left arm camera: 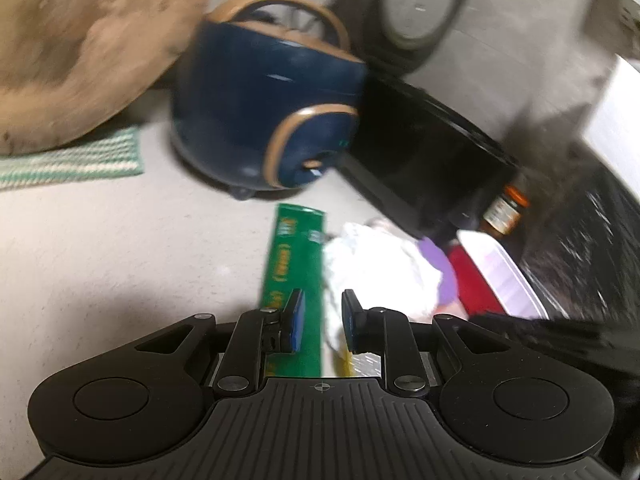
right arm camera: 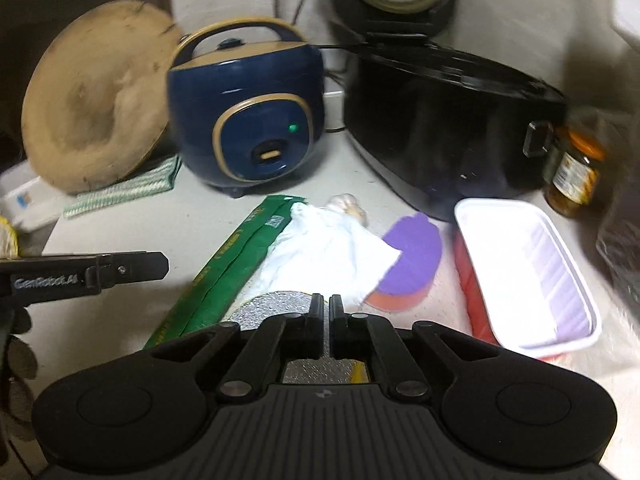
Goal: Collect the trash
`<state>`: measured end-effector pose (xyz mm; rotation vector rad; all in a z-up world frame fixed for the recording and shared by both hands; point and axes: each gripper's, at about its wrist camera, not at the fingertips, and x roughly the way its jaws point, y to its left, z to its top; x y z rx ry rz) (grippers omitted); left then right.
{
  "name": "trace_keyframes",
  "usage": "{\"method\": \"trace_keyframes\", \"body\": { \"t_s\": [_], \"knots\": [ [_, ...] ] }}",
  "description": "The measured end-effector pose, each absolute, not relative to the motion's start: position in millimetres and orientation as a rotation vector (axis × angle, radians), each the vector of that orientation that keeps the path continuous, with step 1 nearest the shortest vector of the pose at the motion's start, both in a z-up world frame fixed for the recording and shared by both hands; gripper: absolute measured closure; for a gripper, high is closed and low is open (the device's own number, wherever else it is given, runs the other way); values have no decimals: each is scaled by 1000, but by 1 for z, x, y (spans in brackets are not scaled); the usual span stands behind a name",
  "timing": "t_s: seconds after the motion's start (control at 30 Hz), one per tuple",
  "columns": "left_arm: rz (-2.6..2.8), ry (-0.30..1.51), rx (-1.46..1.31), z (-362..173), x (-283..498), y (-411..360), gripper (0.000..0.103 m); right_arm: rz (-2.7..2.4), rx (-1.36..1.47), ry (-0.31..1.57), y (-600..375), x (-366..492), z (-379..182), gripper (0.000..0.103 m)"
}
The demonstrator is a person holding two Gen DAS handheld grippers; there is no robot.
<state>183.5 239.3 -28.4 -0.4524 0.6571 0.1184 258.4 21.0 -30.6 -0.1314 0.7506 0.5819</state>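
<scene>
A: Where does the trash lie?

B: In a heap toward the front of the counter (right arm camera: 120, 216). A green packet (right arm camera: 236, 256) lies slantwise, a crumpled white tissue (right arm camera: 324, 252) overlaps its right edge, and a purple piece (right arm camera: 412, 256) peeks out from under the tissue's right corner. Just right of that a white plastic tray (right arm camera: 524, 264) sits on something red.

A: And the right gripper (right arm camera: 326, 312)?

B: Its jaws stand nearly together, only a thin slit between them. It hangs over a silvery foil disc (right arm camera: 276, 304) at the near edge; whether the pads pinch anything cannot be told.

A: The left gripper (left arm camera: 322, 316)?

B: Partly open, with a clear gap between its blue pads. It is above the green packet and the tissue's edge, holding nothing. From the right wrist view it reaches in from the left side.

A: What stands behind?

B: A blue rice cooker (right arm camera: 248, 112) at the back, a black cooker (right arm camera: 448, 120) to its right, a round wooden board (right arm camera: 96, 96) leaning at the left over a green striped cloth (right arm camera: 128, 188), and a jar (right arm camera: 576, 172) in the far right corner.
</scene>
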Motion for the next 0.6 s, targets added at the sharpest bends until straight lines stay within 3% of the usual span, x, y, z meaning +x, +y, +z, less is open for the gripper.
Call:
{"method": "trace_keyframes", "body": {
  "t_s": [0.07,0.13,0.23,0.43,0.6],
  "knots": [
    [153,660,-477,-31,180,251,80,598,-96,745,21,258,-31,48],
    [190,666,-483,-32,173,263,80,597,-68,708,29,257,-32,33],
    [244,672,-496,-33,161,281,80,621,-80,703,59,261,-39,21],
    [324,693,-485,-32,140,302,80,688,-181,742,133,274,-66,20],
    [347,709,-444,-29,132,301,80,666,-237,828,167,289,-94,29]
  ]
}}
